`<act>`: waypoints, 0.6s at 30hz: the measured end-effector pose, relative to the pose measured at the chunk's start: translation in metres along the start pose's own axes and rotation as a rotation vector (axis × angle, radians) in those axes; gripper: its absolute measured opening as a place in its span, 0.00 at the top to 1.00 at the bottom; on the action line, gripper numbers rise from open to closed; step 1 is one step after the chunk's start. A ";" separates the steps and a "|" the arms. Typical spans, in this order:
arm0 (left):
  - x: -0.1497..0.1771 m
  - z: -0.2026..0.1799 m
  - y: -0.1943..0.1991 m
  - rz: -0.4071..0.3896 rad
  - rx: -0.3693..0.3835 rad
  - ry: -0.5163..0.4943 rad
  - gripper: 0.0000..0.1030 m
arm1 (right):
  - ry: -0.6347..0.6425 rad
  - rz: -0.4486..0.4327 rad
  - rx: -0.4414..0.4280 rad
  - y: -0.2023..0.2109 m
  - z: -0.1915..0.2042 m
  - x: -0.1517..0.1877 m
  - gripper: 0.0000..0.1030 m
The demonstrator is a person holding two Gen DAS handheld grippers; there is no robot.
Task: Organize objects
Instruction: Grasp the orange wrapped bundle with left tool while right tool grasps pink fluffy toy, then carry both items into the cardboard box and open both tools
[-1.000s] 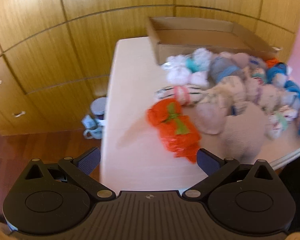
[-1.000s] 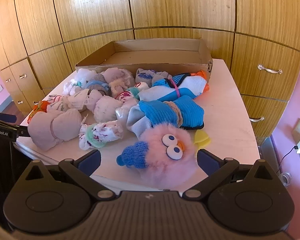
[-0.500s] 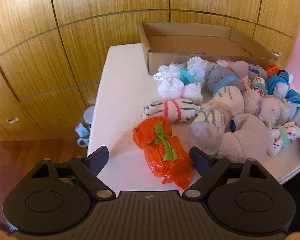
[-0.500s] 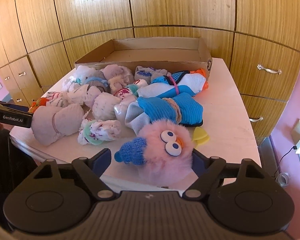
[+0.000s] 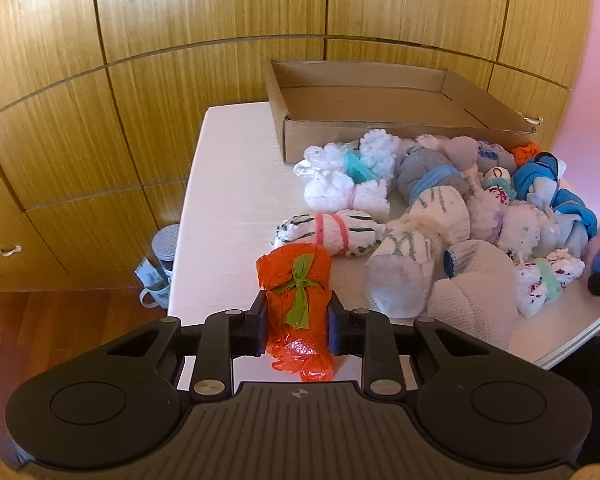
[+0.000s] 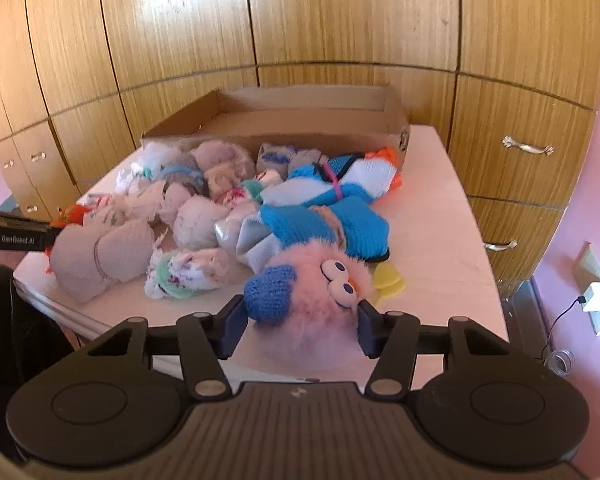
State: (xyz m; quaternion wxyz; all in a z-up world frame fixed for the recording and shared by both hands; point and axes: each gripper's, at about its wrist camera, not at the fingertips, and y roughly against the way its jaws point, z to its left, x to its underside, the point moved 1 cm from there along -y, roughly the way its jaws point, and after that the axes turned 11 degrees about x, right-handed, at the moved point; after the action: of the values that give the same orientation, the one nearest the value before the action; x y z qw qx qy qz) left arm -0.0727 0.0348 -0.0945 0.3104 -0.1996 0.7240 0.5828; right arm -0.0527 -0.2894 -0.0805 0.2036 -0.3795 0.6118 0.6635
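At the bench's near edge, the left hand-held gripper [image 5: 296,326] pinches an orange bundle [image 5: 296,300]; the right hand-held gripper [image 6: 298,326] is closing around a pink fuzzy toy [image 6: 316,300] (googly eyes). Farther back, rolled socks [image 5: 420,208], then a cardboard box [image 5: 380,96].

Both wrist cams close, downward, sharing table [image 5: 228,184].

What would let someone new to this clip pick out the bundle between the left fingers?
Start at the open cardboard box at the far end of the white table, then come down the pile of rolled socks to the near edge. The orange bundle lies there, pinched by the left gripper. It alone is shiny crinkled orange tied with a green strip.
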 end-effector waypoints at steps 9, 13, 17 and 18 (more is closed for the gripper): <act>-0.018 0.003 0.026 -0.027 0.002 -0.029 0.68 | 0.008 -0.077 0.000 0.025 -0.012 -0.022 0.50; -0.027 0.003 0.034 -0.039 0.007 -0.033 0.68 | 0.025 -0.097 -0.007 0.030 -0.014 -0.031 0.50; -0.045 0.004 0.041 -0.044 0.021 -0.035 0.68 | 0.029 -0.121 -0.023 0.038 -0.019 -0.049 0.50; -0.052 0.003 0.042 -0.046 0.015 -0.046 0.68 | 0.033 -0.132 -0.027 0.041 -0.019 -0.056 0.50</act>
State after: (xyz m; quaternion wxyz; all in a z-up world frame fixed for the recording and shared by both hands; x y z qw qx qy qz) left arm -0.0611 0.0444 -0.0294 0.3417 -0.2004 0.7164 0.5744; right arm -0.0427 -0.3041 -0.0113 0.2319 -0.4326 0.5795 0.6506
